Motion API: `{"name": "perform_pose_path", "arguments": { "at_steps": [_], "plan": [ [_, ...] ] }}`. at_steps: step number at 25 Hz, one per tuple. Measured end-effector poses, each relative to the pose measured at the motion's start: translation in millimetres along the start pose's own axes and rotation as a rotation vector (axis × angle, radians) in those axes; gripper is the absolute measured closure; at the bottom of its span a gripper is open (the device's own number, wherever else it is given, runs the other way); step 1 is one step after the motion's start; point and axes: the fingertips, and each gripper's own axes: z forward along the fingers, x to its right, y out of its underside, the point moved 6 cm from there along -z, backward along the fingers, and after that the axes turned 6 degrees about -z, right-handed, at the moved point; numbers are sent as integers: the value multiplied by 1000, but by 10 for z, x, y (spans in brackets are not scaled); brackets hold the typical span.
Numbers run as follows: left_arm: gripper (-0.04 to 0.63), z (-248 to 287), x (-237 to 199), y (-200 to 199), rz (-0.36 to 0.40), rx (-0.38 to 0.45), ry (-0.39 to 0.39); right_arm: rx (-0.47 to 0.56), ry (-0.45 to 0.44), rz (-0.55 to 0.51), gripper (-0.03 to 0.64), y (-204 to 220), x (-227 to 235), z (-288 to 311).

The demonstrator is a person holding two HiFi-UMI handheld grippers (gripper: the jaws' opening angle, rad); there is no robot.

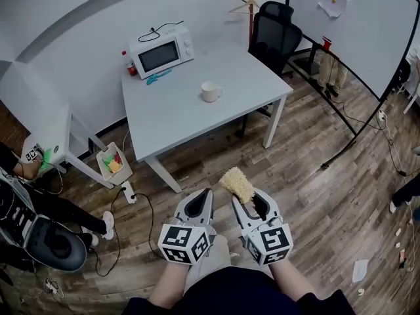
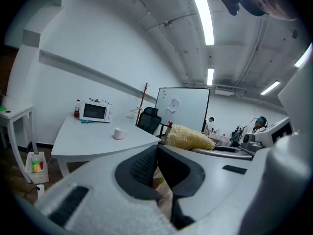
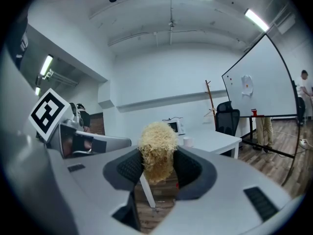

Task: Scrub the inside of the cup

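Observation:
A white cup [image 1: 210, 91] stands near the middle of the white table [image 1: 170, 120], far ahead of both grippers; it also shows small as the cup [image 2: 119, 133] and the cup [image 3: 188, 141]. My right gripper [image 1: 243, 199] is shut on a pale yellow fibrous scrubber [image 1: 237, 184], which sticks out past the fingertips. In the right gripper view the scrubber [image 3: 157, 151] sits pinched between the dark pads. My left gripper [image 1: 205, 197] is shut with nothing in it; its pads meet in the left gripper view [image 2: 157, 166]. Both are held low over the floor, short of the table.
A white microwave [image 1: 161, 51], a red-capped bottle [image 1: 130, 64] and a teal item [image 1: 157, 77] sit at the table's far side. A black office chair [image 1: 272, 35] stands at its right, a whiteboard [image 1: 354, 25] beyond. A small white side table [image 1: 49, 136] and bin [image 1: 113, 163] are left.

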Motion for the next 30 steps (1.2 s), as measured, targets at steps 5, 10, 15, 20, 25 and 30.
{"name": "perform_pose_path", "arguments": {
  "at_steps": [5, 10, 15, 20, 25, 30],
  "plan": [
    [577, 151, -167, -34, -20, -12, -32, -17, -10, 16, 442, 17, 94, 178],
    [577, 488, -431, -121, -16, -15, -30, -39, 7, 14, 442, 36, 287, 523],
    [577, 990, -728, -320, -29, -14, -18, -58, 17, 6, 443, -27, 554, 992],
    [577, 1482, -1016, -545, -15, -16, -8, -50, 15, 27, 442, -151, 826, 1508],
    [577, 1944, -1397, -773, 16, -30, -6, -41, 33, 63, 442, -254, 1078, 2117],
    [577, 2414, -1821, -1007, 6, -51, 3, -28, 40, 73, 442, -419, 1326, 2718]
  ]
}}
